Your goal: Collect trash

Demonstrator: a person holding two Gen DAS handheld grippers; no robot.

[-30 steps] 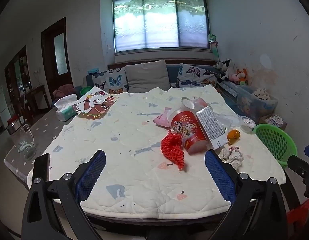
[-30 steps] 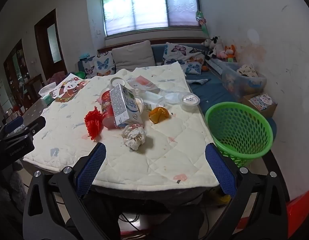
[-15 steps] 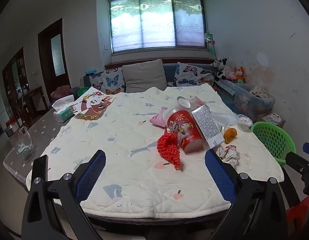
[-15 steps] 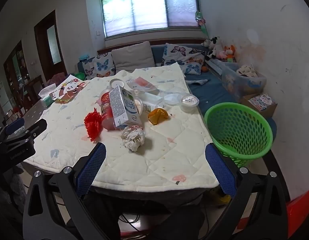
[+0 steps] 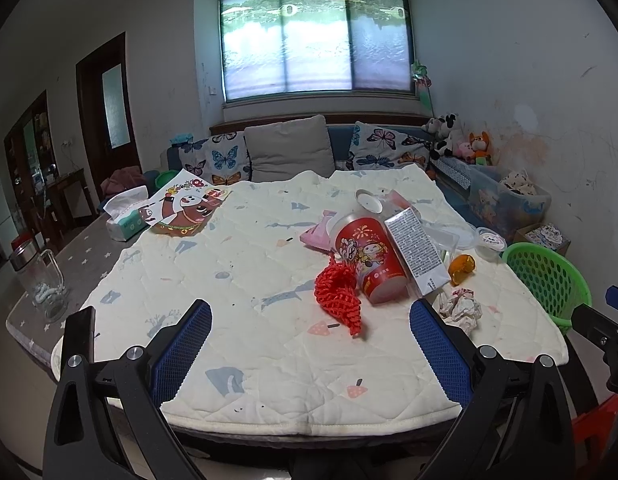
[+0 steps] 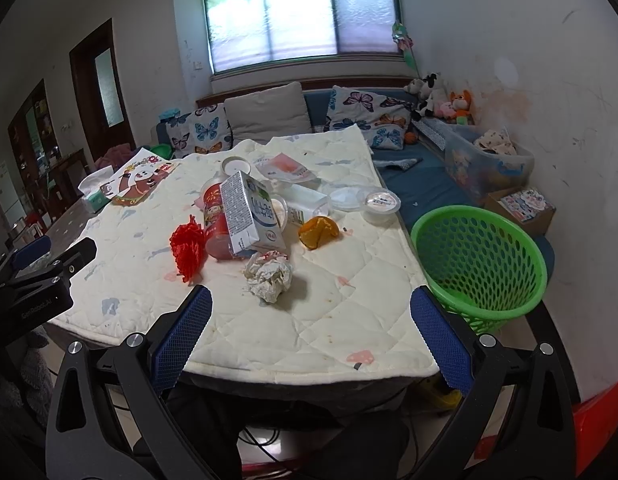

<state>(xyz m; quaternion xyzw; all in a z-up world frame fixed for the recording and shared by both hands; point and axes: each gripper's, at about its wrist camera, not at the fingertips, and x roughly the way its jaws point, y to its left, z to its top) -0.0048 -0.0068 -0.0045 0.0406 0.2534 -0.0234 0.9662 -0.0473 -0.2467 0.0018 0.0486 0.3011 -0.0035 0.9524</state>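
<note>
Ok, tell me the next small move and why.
Probably ease the right gripper forward and down onto the crumpled paper. It is open and empty, the paper lies nearest, straight ahead between its fingers, and the green basket stands just right of the table.

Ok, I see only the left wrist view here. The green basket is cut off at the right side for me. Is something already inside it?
Observer: In the right wrist view the green basket shows most of its inside, and I see no trash in it.
Operator: And the right gripper, is it open?
Observer: Yes. The right gripper is open, with nothing between its fingers, at the near edge of the table.
Operator: Which piece lies nearest in front of it?
Observer: The crumpled paper, on the quilt just ahead, close below the milk carton.
</note>
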